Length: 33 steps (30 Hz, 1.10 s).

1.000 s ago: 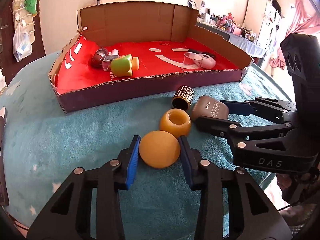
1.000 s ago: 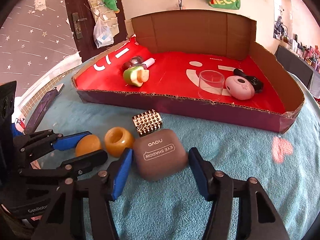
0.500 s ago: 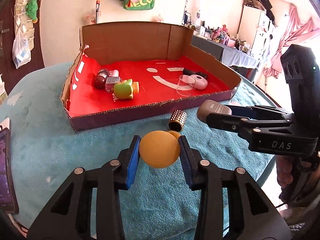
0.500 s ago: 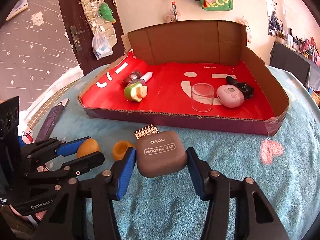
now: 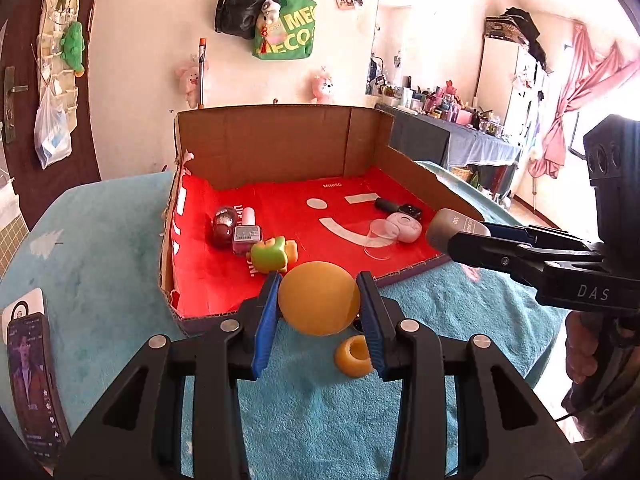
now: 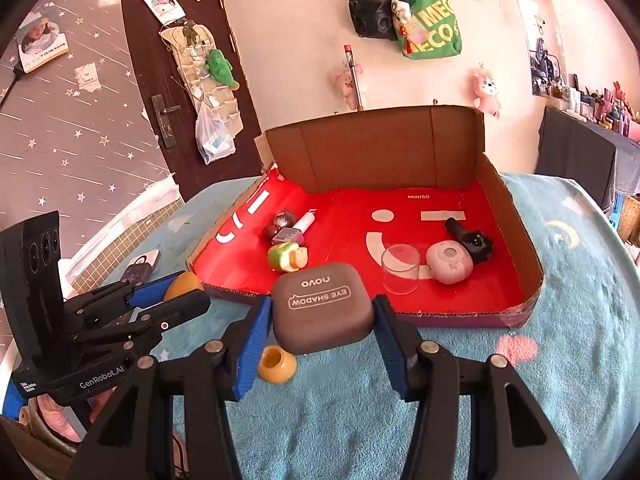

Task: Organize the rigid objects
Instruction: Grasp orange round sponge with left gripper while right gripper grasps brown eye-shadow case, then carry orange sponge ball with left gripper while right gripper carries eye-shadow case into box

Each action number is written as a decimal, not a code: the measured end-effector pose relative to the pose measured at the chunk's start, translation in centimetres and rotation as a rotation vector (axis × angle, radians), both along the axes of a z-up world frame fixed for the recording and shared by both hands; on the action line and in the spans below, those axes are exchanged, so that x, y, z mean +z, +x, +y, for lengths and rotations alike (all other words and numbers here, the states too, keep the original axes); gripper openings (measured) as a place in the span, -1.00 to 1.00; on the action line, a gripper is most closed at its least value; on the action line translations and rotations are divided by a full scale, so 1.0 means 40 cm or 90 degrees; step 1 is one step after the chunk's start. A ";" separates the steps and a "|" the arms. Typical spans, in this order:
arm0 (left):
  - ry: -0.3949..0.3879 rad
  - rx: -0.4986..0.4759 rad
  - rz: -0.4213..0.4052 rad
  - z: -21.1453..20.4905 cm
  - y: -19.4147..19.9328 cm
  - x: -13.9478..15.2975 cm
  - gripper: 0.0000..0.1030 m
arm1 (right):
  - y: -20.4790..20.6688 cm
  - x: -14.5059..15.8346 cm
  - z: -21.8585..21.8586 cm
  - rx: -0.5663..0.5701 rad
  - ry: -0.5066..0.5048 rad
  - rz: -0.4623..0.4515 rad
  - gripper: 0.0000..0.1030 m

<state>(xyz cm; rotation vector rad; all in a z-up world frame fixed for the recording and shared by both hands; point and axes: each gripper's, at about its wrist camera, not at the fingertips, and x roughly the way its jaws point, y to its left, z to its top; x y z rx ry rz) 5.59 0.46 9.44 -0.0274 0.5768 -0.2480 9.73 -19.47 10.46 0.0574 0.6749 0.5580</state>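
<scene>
Cardboard landmark: the open box point(image 5: 280, 148) with the red liner sits on the teal cloth point(image 5: 100, 240); everything below is placed relative to it.
Left side: the left gripper point(image 5: 319, 304) is clamped on a yellow ball point(image 5: 319, 298), held in the air just in front of the box's near wall.
Right side: the right gripper point(image 6: 320, 320) is clamped on a grey eye shadow case point(image 6: 322, 308), also airborne, just short of the near wall and a bit toward the box's right half.
Left behind: a yellow ring-shaped piece point(image 6: 277, 364) sits on the cloth in front of the box, outside it.
Already inside: a green toy point(image 5: 272, 254) and a nail polish bottle point(image 5: 246, 236) at the box's left, a clear cup point(image 6: 400, 268) and a pink round case point(image 6: 450, 260) at its right.
Doing it well: probably both loads need to clear the near wall before coming down, honestly the easy bit to fumble.
Drop spots: the bare red patch in the box's middle looks safest; the ball likely rolls, so setting it low against the green toy seems smart.
Watch out: the clear cup looks tippy, so the case should steer clear of it.
</scene>
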 end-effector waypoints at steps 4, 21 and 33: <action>-0.005 0.000 -0.009 0.003 0.010 0.014 -0.30 | 0.005 0.011 0.002 -0.002 0.002 -0.009 0.06; -0.013 0.002 0.001 0.012 0.074 0.014 -0.30 | 0.036 0.006 0.001 -0.006 0.004 -0.001 0.06; -0.030 -0.013 0.055 0.029 0.158 -0.020 -0.30 | 0.107 -0.022 0.022 0.000 0.002 0.035 0.06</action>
